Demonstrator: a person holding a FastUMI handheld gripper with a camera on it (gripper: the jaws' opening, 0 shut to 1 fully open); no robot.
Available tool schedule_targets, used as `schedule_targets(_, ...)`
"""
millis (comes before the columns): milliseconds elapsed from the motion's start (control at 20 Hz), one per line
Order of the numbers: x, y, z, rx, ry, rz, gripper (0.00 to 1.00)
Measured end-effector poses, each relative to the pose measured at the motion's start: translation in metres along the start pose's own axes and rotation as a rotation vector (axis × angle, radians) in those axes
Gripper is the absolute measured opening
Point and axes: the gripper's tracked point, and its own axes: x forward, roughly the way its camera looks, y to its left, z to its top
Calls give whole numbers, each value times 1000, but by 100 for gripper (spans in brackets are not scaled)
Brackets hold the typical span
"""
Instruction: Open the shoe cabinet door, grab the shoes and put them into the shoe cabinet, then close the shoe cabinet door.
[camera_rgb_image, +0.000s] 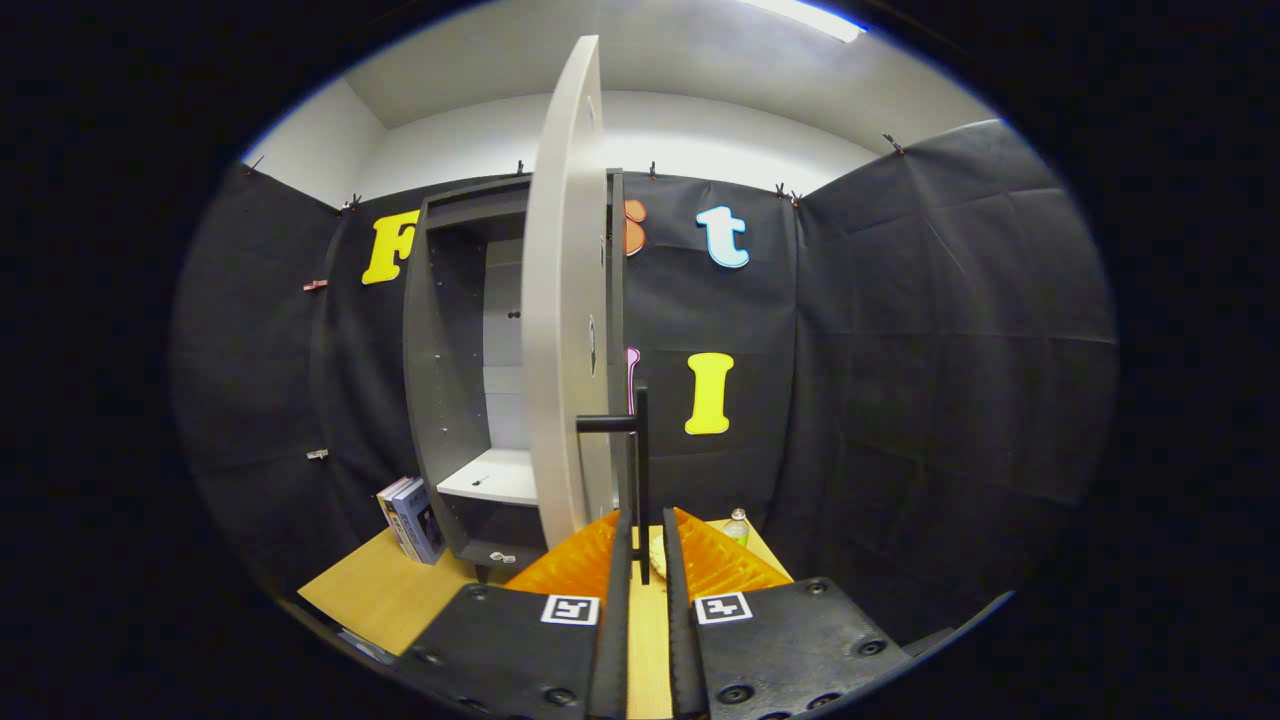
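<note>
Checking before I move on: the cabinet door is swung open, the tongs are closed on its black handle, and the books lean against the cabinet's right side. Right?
Not quite. The gripper view shows the books leaning against the cabinet's left side, not its right. The door is swung open, and the tongs are closed on its black handle.

Bright ceiling strip light (805, 17) overhead; upper wall washed pale; focus sharp; straight lines bow strongly outward near the rim.

Smooth matt door (560, 300), matt bar handle (640, 470), wood-grain tabletop (380, 590), ribbed tool (640, 545) pads.
</note>
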Motion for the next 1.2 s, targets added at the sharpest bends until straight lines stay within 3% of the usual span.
schedule_targets(100, -16, 8, -5, -11, 8, -9, 31)
schedule_targets(300, -38, 50, -23, 35, 55, 45, 64)
schedule_targets(450, -40, 83, -50, 48, 123, 76, 98)
schedule_targets(750, -25, 170, -130, 107, 327, 181, 98)
schedule_targets(1200, 0, 246, -282, 140, 627, 266, 99)
